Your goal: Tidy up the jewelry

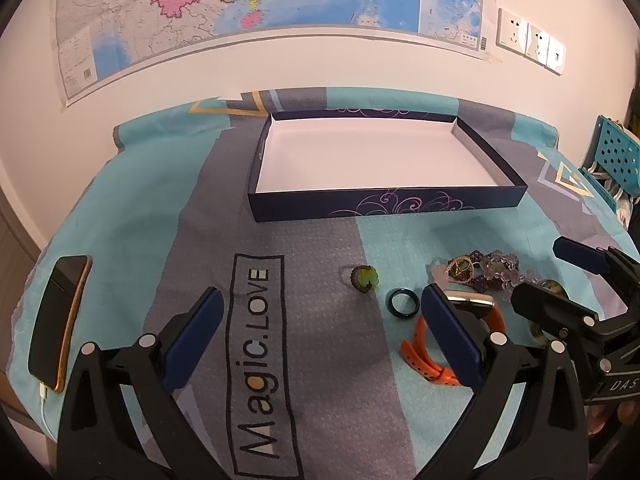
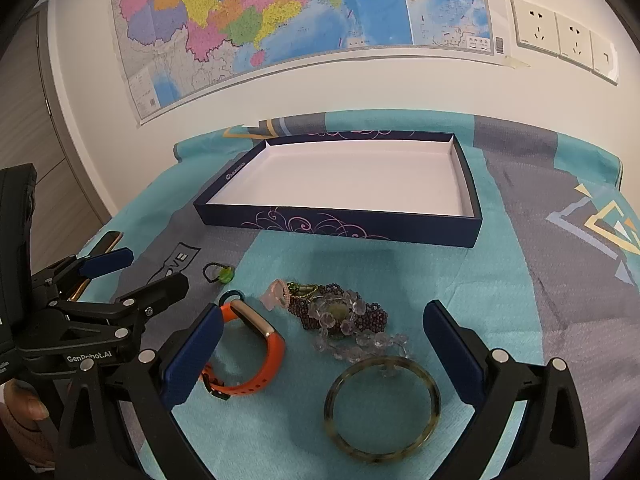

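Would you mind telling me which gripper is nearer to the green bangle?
Right. The right gripper hovers open just above the green bangle, which lies between its jaws; the left gripper sits further left, past the orange watch.

Wall map: a large colour map is taped to the white wall behind the table, its lower edge sloping down to the left.
Sockets: a row of white wall sockets sits just right of the map's lower right corner.
Cloth: a teal and grey cloth covers the table, printed with "Magic.LOVE" in a black frame and gold triangle outlines.
Phone: a dark smartphone with a gold edge lies on the cloth's left side, a white cable plugged into its near end.
Perforated panel: a blue panel with holes stands at the far right edge.
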The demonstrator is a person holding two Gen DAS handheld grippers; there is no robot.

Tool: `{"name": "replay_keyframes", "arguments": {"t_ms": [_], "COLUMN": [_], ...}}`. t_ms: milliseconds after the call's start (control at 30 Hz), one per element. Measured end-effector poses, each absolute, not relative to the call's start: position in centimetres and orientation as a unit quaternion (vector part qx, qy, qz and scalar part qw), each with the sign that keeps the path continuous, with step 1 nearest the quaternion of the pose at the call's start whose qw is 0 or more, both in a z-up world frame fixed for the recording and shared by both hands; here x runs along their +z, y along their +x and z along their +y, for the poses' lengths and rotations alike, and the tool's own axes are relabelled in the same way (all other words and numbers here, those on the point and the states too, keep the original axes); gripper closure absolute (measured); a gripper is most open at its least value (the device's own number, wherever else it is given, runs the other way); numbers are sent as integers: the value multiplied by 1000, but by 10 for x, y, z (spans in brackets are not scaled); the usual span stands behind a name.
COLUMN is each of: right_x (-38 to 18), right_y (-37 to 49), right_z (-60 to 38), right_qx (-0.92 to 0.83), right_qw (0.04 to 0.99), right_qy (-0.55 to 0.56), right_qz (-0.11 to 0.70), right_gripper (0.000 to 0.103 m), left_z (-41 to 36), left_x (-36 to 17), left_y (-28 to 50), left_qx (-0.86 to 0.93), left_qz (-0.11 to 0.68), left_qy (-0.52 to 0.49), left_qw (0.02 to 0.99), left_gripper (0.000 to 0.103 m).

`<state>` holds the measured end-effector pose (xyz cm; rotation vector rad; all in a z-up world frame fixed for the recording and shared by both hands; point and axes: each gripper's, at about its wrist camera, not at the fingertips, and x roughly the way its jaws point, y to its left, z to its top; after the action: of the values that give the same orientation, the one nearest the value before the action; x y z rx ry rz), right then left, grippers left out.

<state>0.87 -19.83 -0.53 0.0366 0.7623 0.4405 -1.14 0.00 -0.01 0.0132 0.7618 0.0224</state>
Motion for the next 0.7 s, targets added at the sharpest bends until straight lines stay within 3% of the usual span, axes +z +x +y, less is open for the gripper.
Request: {"name": "replay_keyframes", "arguments": {"t_ms": [700], "right_x": [-7], "right_y": [7], "right_z": [-201], "right_qx": [214], "right_qw": [903], "right_qy": [22], "right_qz": [372], "right_gripper": [6], "left_z": [-7], "left_x": [-4], "left_y": [-15], "left_qx": [3], "left_qz": [375], "left_qy": [13], "left_qw": [927], "left_gripper": [6]}}
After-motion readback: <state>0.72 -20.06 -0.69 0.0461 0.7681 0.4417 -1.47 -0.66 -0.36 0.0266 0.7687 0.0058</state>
